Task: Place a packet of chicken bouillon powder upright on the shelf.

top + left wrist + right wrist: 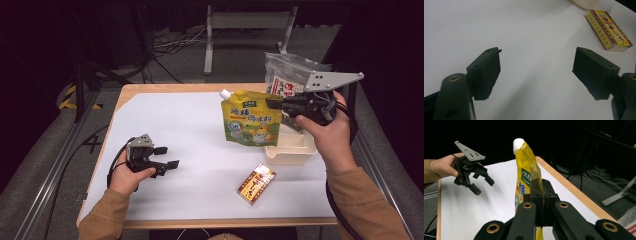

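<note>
Yellow spout pouch [248, 118] hangs upright at center-right of high view, long axis vertical, white cap at top-left corner pointing up. Glossy yellow w/ green logo patch and cartoon print. Right gripper [276, 104] has jaws clamped on pouch's right edge, holding it above the white table [175, 125], beside a cream tray [290, 148]. Left gripper [167, 157], lower left, jaws wide apart, nothing between. Yellow-red box [256, 183] lies flat lower center-right.
</note>
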Tool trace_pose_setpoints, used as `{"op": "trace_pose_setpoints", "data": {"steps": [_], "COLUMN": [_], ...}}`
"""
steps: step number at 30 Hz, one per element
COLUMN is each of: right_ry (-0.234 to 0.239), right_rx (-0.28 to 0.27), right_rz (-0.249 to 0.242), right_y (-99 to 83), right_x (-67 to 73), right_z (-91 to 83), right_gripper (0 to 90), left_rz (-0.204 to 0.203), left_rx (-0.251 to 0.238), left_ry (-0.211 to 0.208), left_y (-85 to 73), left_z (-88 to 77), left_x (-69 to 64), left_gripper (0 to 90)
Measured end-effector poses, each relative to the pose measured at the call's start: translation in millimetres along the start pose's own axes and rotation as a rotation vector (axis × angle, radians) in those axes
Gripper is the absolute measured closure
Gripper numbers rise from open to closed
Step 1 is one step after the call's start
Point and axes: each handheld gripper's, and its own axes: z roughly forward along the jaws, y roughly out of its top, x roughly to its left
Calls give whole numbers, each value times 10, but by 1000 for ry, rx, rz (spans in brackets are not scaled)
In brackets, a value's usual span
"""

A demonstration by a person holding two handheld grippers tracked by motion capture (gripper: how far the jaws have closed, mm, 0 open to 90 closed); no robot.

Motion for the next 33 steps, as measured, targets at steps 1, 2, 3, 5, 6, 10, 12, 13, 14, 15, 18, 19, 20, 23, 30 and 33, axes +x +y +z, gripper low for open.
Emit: {"op": "trace_pose_setpoints", "data": {"steps": [1, 2, 3, 5, 6, 10, 12, 13, 14, 15, 18, 19, 20, 23, 30, 33], "right_ry": [-3, -3, -7, -13, -14, -26, -28, -28, -30, -33, -41, -42, -42, -47, -59, -61], "right_rx": [-2, -2, -4, -4, -2, 6, 4, 0, -1, -2, -1, 1, 0, 6, 13, 15], "right_rz": [0, 0, -4, -5, -4, -12, -20, -24, -20, -17, -5, -2, -3, -5, 6, 12], "right_y": [-11, -11, -19, -32, -33, -51, -69, -83, -96, -111, -147, -159, -170, -199, -280, -325], "right_x": [-15, -15, -30, -58, -69, -133, -162, -181, -198, -220, -266, -279, -292, -331, -434, -470], "right_z": [-28, -28, -50, -98, -114, -207, -249, -272, -290, -309, -345, -358, -367, -397, -464, -478], "right_gripper": [900, 900, 900, 900, 900, 900, 900, 900, 900, 900, 900, 900, 900, 900, 900, 900], "left_rz": [0, 0, 1, 0, 0, -2, 2, -1, -3, -3, 0, -1, -2, -4, -4, -5], "left_rx": [0, 0, 0, 0, -1, -1, 0, 2, 6, 5, 8, 9, 8, 8, 8, 8], "left_ry": [0, 0, 0, 1, 0, 0, 2, 0, -3, -2, -1, -2, -1, -1, -1, -1], "left_y": [-1, -1, -2, -2, -2, -4, -7, -8, -10, -11, -10, -10, -11, -15, -17, -19], "left_z": [0, 0, 0, -1, -2, -3, 1, 3, 10, 17, 27, 27, 26, 20, 20, 19], "left_x": [1, 1, 3, 2, 1, 3, 8, 6, 1, -3, -9, -9, -6, 4, 1, 2], "left_gripper": [231, 231, 231, 231, 231, 231, 230, 230, 230, 230, 229, 229, 229, 229, 229, 229]}}
